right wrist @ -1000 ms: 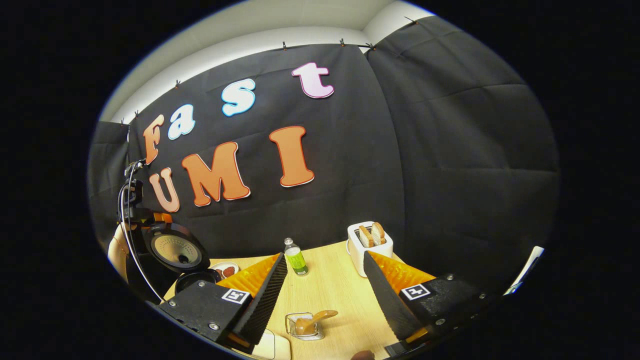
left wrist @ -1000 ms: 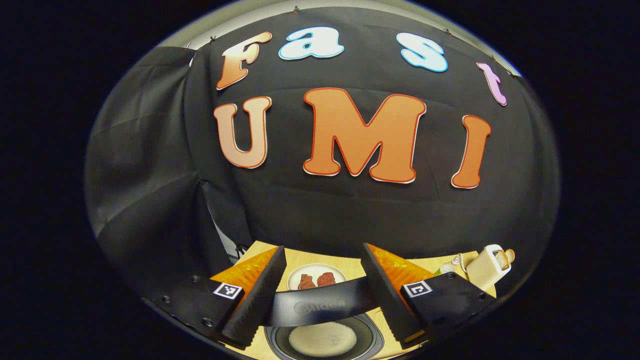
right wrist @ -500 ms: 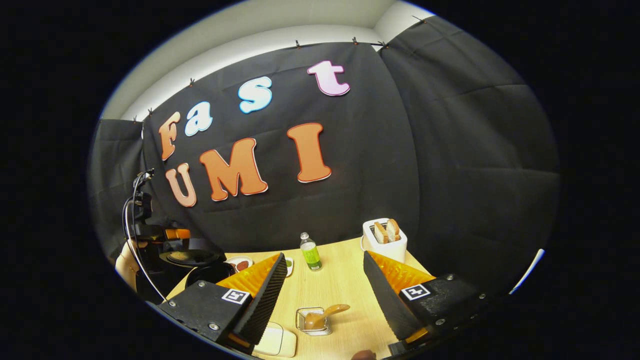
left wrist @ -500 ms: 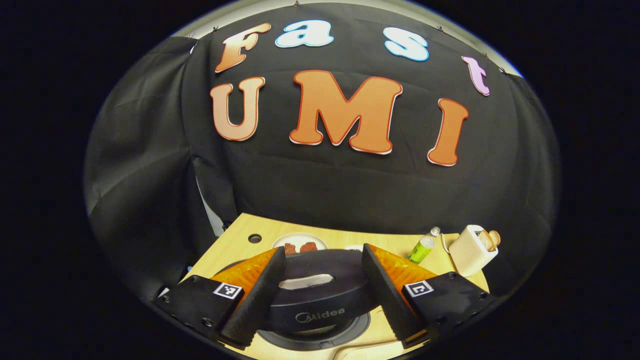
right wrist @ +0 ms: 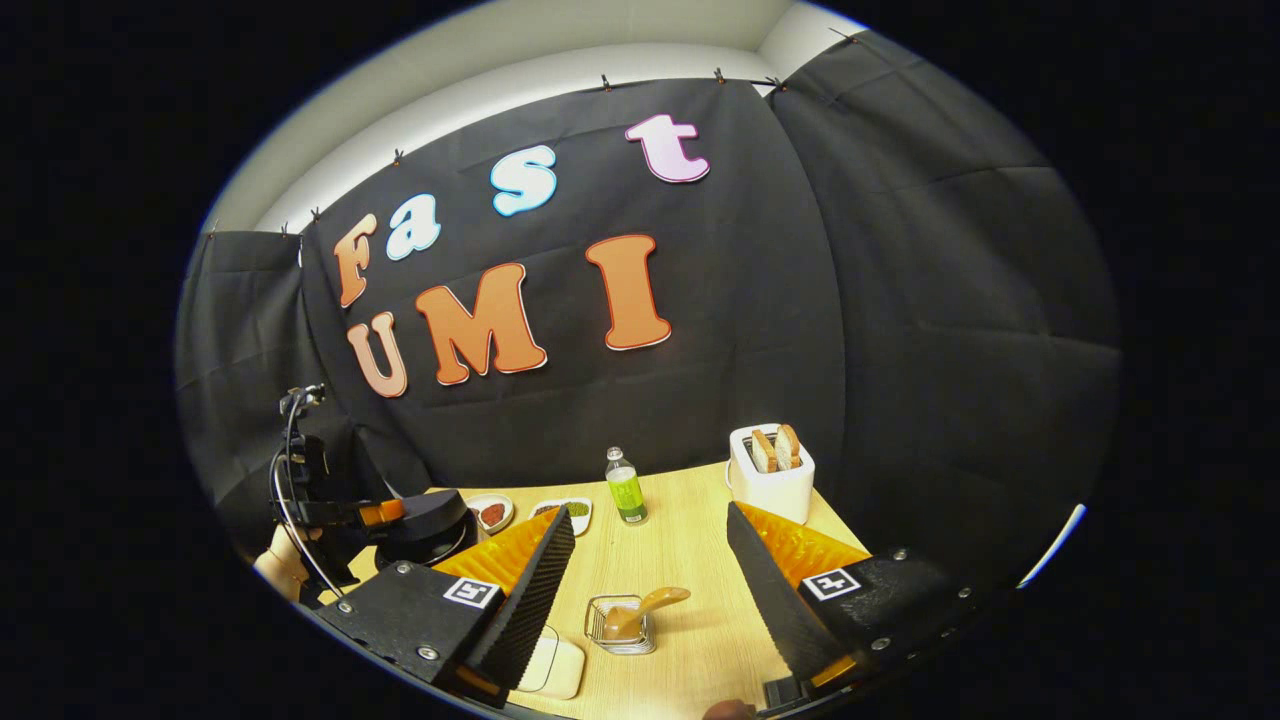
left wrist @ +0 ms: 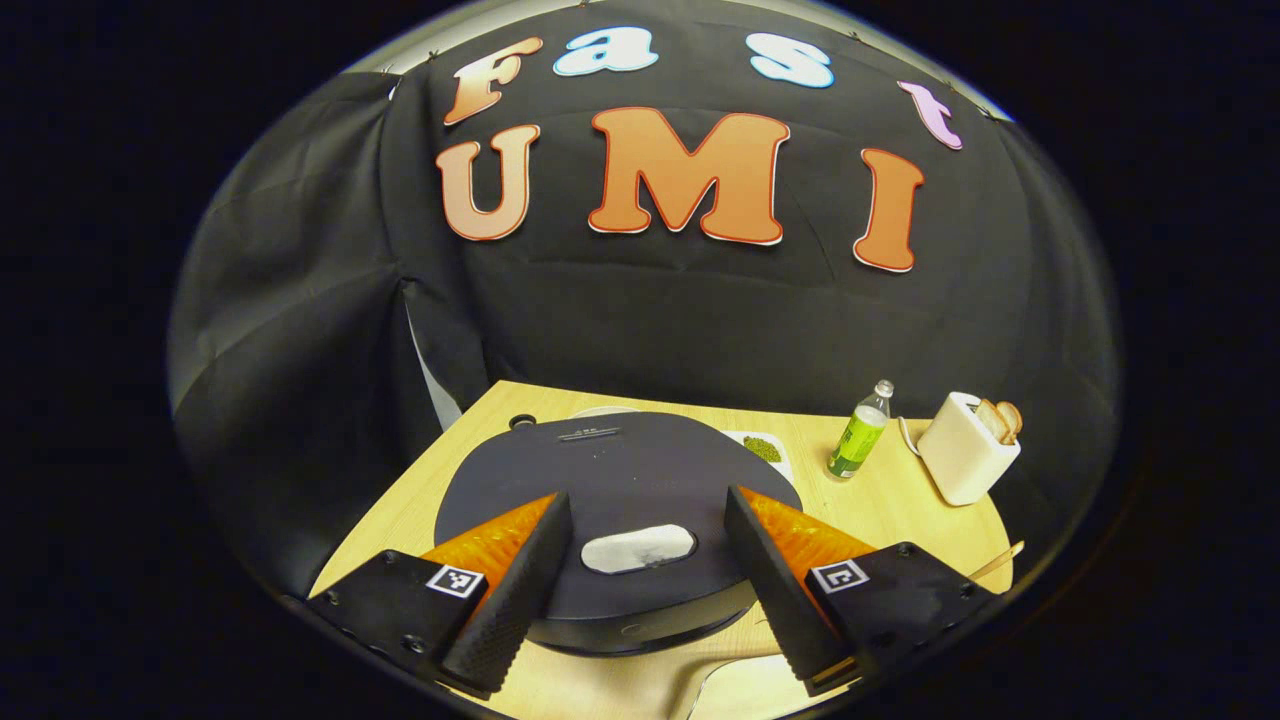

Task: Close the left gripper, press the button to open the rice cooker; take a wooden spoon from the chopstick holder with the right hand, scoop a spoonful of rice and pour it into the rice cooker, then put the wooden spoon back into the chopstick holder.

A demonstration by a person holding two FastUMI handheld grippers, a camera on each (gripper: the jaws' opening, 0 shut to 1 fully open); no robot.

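The dark rice cooker (left wrist: 610, 480) sits on the wooden table with its round lid down. A pale oval patch (left wrist: 638, 549) marks the lid's near side. My left gripper (left wrist: 645, 497) is open just above the lid, one finger on either side of that patch. In the right gripper view the cooker (right wrist: 428, 518) is far left, with the left gripper (right wrist: 345, 513) and the hand (right wrist: 280, 572) holding it beside it. A wire chopstick holder (right wrist: 620, 632) holds the wooden spoon (right wrist: 650, 603). My right gripper (right wrist: 649, 512) hangs open above and behind the holder, with nothing between its fingers.
A white toaster (right wrist: 770, 472) with bread stands at the back right, with a green bottle (right wrist: 626, 487) left of it. Two small dishes (right wrist: 565, 510) lie near the cooker. A white dish (right wrist: 552, 666) sits at the near edge, left of the holder.
The cooker's lid, up a second ago with rice showing inside, has come down flat. The left gripper followed it downward. The right gripper view shifted slightly; the spoon stayed in the holder.
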